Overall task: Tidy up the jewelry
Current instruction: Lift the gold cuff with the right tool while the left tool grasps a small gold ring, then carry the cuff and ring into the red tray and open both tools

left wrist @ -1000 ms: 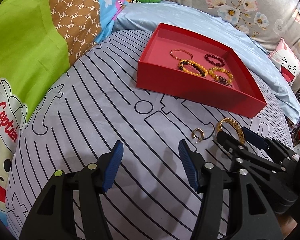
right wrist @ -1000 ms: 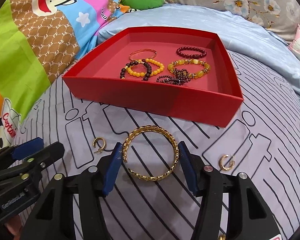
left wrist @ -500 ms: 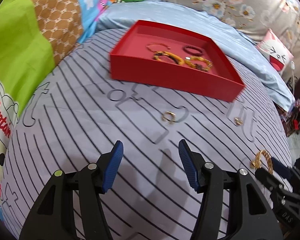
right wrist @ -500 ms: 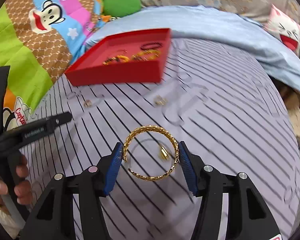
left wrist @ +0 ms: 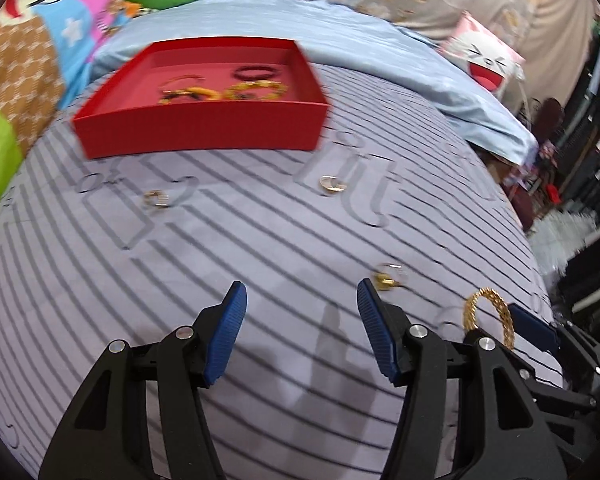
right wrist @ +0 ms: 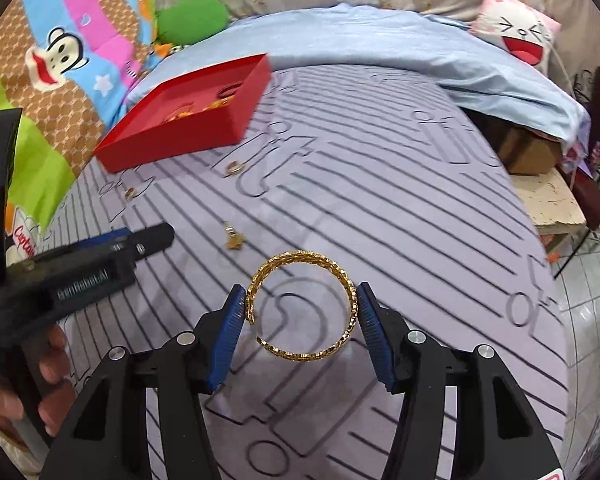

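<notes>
My right gripper (right wrist: pixel 301 310) is shut on a gold chain bangle (right wrist: pixel 302 304) and holds it above the striped grey bedsheet; the bangle also shows in the left wrist view (left wrist: pixel 489 312). My left gripper (left wrist: pixel 300 304) is open and empty over the sheet. A red tray (left wrist: pixel 200 134) with several bead bracelets (left wrist: pixel 256 90) lies at the far left; it shows in the right wrist view (right wrist: pixel 172 136) too. Small gold earrings lie loose on the sheet (left wrist: pixel 332 183), (left wrist: pixel 156 199), (left wrist: pixel 386 278).
A light blue pillow (right wrist: pixel 380 44) lies behind the tray. A colourful cartoon quilt (right wrist: pixel 40 72) runs along the left. A pink cartoon cushion (right wrist: pixel 520 32) is at the back right. The bed's edge drops off at the right to a tiled floor (right wrist: pixel 588 320).
My right gripper lifted the gold bangle off the sheet and drew back to the right, away from the tray. My left gripper also pulled back and swung right; it stays open.
</notes>
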